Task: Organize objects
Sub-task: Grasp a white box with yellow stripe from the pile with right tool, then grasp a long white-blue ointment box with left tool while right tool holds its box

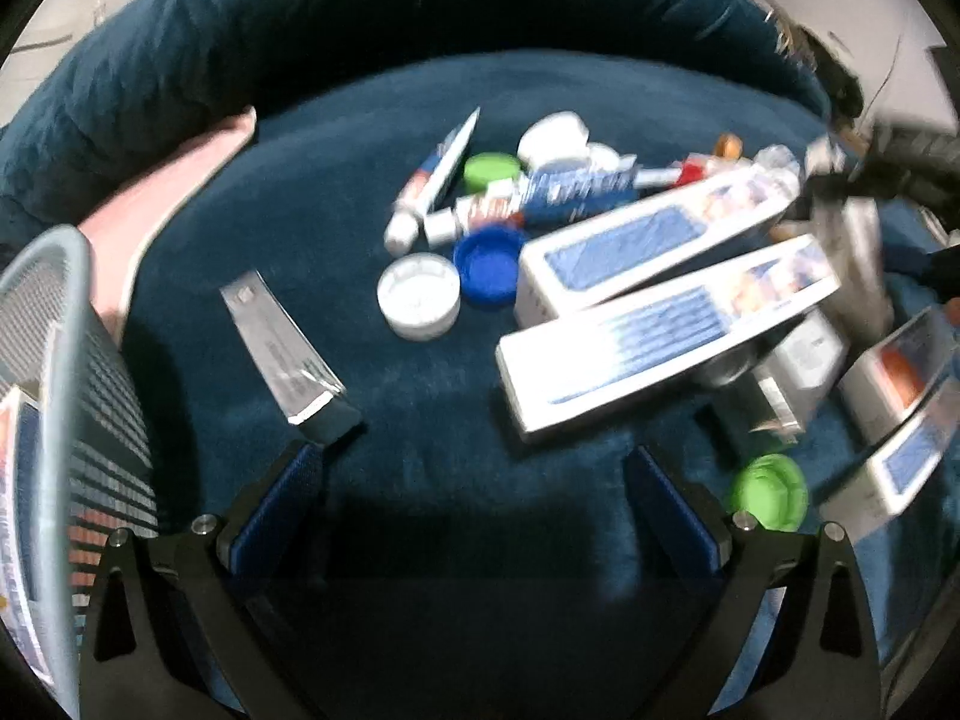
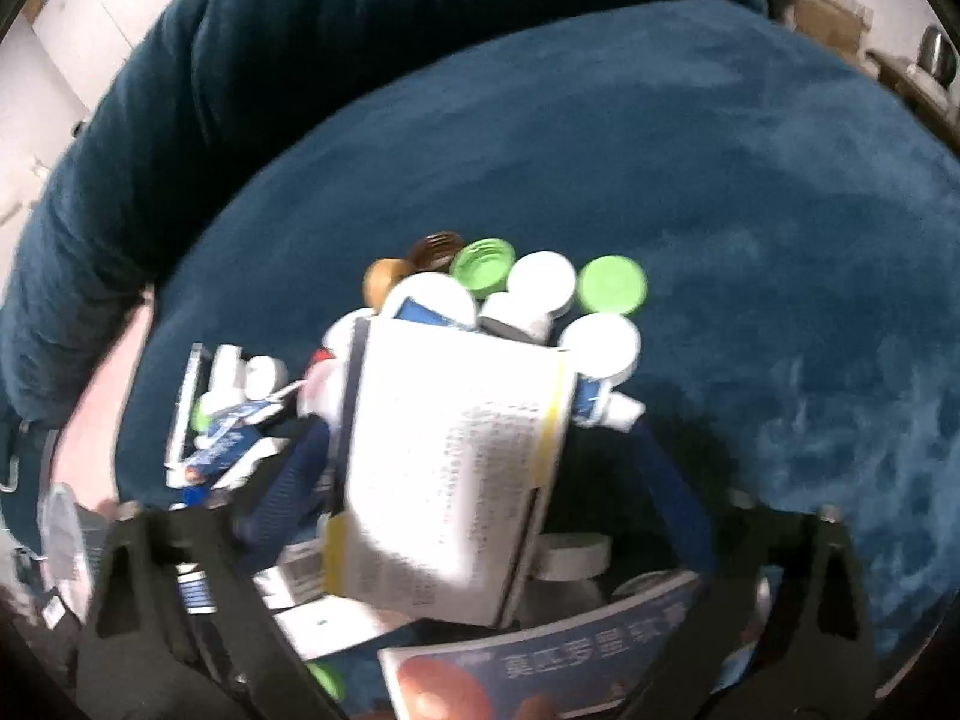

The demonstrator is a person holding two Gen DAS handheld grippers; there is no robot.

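In the left wrist view my left gripper (image 1: pixel 474 456) is open and empty above the dark blue cushion (image 1: pixel 420 420). Ahead lie white and blue boxes (image 1: pixel 654 348), toothpaste-like tubes (image 1: pixel 438 174), and white (image 1: pixel 419 298), blue (image 1: pixel 487 261) and green (image 1: pixel 769 492) caps. A small grey box (image 1: pixel 282 348) lies by my left finger. In the right wrist view my right gripper (image 2: pixel 480 414) is shut on a white printed box (image 2: pixel 450 468), held above a pile of caps (image 2: pixel 540 282), tubes and boxes.
A grey mesh basket (image 1: pixel 54 420) holding boxes stands at the left edge of the left wrist view. A pink cloth (image 1: pixel 162 210) lies behind it. The cushion's raised rim (image 1: pixel 360 18) curves around the back. A blue box with Chinese print (image 2: pixel 540 672) lies below my right gripper.
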